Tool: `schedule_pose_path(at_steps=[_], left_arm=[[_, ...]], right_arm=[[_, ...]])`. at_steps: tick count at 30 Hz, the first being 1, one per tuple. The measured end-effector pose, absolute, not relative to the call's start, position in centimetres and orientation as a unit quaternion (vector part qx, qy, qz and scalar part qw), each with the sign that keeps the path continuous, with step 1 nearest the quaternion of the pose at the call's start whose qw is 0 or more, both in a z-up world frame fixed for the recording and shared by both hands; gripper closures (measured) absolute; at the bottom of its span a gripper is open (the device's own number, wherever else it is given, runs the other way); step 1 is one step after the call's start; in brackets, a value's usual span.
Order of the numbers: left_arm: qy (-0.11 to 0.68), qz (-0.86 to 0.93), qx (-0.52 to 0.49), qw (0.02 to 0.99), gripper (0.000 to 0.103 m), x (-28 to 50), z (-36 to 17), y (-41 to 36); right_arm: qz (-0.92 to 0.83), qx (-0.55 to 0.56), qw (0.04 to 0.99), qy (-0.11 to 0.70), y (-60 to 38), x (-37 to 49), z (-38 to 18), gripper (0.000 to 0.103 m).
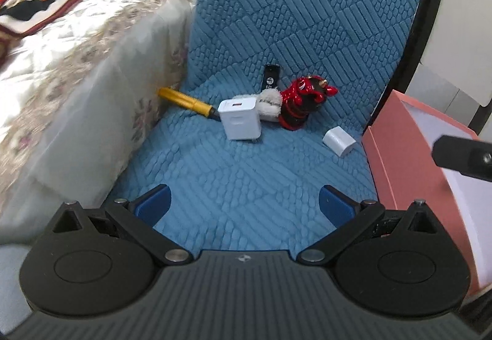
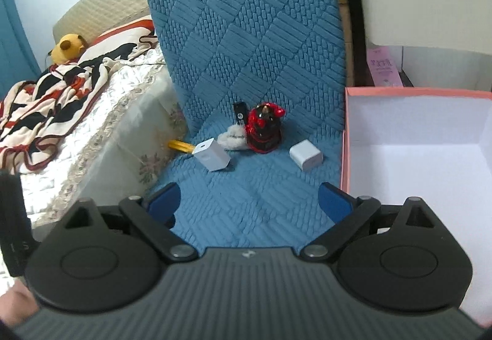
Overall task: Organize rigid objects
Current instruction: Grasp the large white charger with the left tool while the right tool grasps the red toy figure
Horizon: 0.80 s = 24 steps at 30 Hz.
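On the blue quilted seat lie a large white charger [image 1: 241,120] [image 2: 212,155], a small white charger [image 1: 339,141] [image 2: 306,154], a red and black figurine [image 1: 303,103] [image 2: 265,129], a yellow-handled tool [image 1: 184,100] [image 2: 180,145], a black stick-shaped device [image 1: 271,77] [image 2: 240,114] and a white fluffy item [image 1: 270,104] [image 2: 233,137]. A pink box with a white inside [image 1: 399,155] [image 2: 415,155] stands open at the right. My left gripper [image 1: 244,201] and right gripper [image 2: 249,201] are both open and empty, hovering over the seat's front, short of the objects.
A bed with a cream quilt [image 1: 77,63] [image 2: 107,124] borders the seat on the left, with a striped blanket [image 2: 46,106] and a yellow plush toy [image 2: 69,46]. The blue seat back [image 1: 307,1] rises behind the objects. The right gripper's tip [image 1: 461,155] shows over the box.
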<state>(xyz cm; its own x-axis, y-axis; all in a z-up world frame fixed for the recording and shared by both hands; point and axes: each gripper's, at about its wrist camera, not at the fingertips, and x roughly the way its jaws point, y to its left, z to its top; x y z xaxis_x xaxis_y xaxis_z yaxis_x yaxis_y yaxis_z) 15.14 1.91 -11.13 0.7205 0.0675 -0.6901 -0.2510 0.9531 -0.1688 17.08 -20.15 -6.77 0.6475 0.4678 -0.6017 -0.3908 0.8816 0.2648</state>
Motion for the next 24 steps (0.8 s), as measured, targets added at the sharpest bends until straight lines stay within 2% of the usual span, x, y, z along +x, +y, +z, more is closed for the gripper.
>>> schedule_pose_path(at_steps=[3, 6, 13, 24], left_arm=[[0.376, 0.085, -0.115, 0.915, 0.000, 17.4, -12.0, 2.2], [0.394, 0.114, -0.130, 0.903, 0.000, 19.5, -12.8, 3.6], [0.399, 0.126, -0.175, 0.891, 0.000, 23.3, -14.2, 7.1], [0.423, 0.115, -0.174, 0.882, 0.001, 29.0, -16.5, 7.1]], right_arm=[[0.252, 0.062, 0.901, 0.346, -19.6, 19.4, -7.2, 0.008], [0.258, 0.048, 0.907, 0.330, -18.4, 21.3, -7.5, 0.019], [0.256, 0.030, 0.906, 0.335, -16.7, 25.9, -9.4, 0.024], [0.285, 0.037, 0.892, 0.349, -14.4, 33.0, -12.0, 0.024]])
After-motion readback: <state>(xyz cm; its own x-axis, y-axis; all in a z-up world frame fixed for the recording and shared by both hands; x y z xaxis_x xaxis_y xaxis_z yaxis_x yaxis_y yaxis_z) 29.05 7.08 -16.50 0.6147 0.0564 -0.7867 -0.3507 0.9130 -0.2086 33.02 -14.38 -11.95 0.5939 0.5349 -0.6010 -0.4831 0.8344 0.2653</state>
